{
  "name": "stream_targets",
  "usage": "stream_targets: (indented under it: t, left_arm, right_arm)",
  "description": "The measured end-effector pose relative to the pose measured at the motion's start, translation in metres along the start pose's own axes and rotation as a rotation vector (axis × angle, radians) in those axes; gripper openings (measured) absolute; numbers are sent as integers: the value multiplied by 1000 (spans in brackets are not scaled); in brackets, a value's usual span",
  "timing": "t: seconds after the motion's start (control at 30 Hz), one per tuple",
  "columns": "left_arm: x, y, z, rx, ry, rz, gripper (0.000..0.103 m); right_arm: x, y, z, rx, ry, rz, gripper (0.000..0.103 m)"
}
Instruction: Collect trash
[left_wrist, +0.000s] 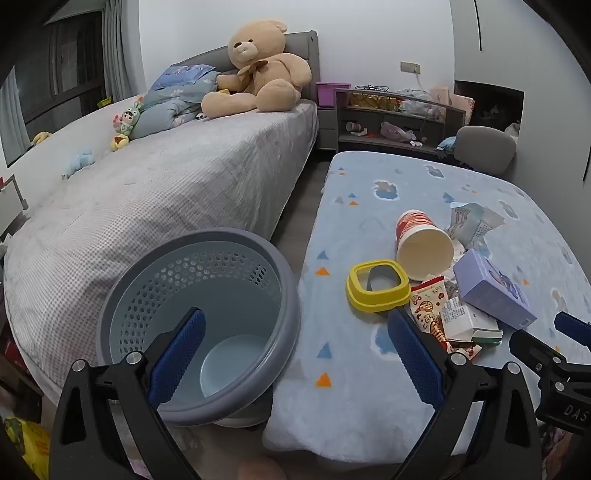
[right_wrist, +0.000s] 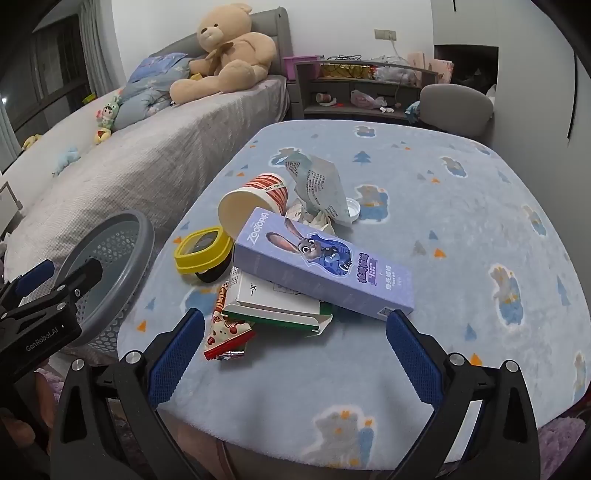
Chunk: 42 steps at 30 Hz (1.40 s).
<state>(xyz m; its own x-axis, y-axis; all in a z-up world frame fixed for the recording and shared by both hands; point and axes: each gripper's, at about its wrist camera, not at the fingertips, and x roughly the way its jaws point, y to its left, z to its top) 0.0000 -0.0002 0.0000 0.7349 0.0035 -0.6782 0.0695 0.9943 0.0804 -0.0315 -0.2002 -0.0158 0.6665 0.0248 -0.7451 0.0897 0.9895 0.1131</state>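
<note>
A pile of trash lies on a table under a blue blanket (right_wrist: 461, 221): a purple carton (right_wrist: 321, 264), a tipped red-and-white paper cup (right_wrist: 255, 201), a yellow square lid (right_wrist: 203, 251), a white-and-green box (right_wrist: 273, 304), a red snack wrapper (right_wrist: 225, 332) and crumpled paper (right_wrist: 317, 181). A grey perforated bin (left_wrist: 207, 321) stands on the floor left of the table. My left gripper (left_wrist: 295, 328) hangs open over the bin's rim and the table edge. My right gripper (right_wrist: 295, 328) stands open just in front of the pile, holding nothing.
A bed (left_wrist: 166, 192) with a large teddy bear (left_wrist: 258, 70) and small plush toys runs along the left. A grey shelf unit (left_wrist: 395, 118) and a grey chair (left_wrist: 484, 147) stand behind the table. A small white cap (right_wrist: 352, 208) lies by the paper.
</note>
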Motion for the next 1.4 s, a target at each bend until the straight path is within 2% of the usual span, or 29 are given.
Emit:
stream_targets:
  t: [1.4]
  left_arm:
    - [-10,-11,-9,23,-12,-20,94]
  right_arm:
    - [-12,4,-1,4,-15,9,97]
